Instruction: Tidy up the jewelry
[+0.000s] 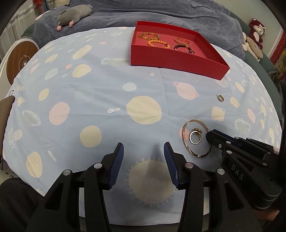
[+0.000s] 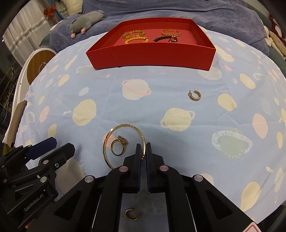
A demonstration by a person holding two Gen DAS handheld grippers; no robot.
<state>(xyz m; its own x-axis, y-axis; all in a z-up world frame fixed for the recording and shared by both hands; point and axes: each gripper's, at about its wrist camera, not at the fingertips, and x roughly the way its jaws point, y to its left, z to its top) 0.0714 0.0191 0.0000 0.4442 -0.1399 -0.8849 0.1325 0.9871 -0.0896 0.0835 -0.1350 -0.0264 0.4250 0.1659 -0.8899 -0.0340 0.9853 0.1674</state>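
A thin gold bangle (image 2: 107, 142) lies on the space-print cloth with a gold ring (image 2: 118, 145) inside its loop; both show in the left wrist view, bangle (image 1: 185, 142) and ring (image 1: 195, 137). My right gripper (image 2: 143, 147) is shut on the bangle's right rim; its tip shows in the left wrist view (image 1: 209, 136). My left gripper (image 1: 143, 149) is open and empty, left of the bangle. A red box (image 2: 152, 55) at the far side holds several bracelets. One hoop earring (image 2: 194, 95) lies mid-right, another (image 2: 132, 213) lies under my right gripper.
The table wears a light blue planet-print cloth (image 1: 89, 100). Behind it is a blue-covered sofa with a grey plush toy (image 1: 75, 15). More plush toys (image 1: 255, 33) sit at the far right. A round wooden-faced object (image 1: 19, 60) stands off the left edge.
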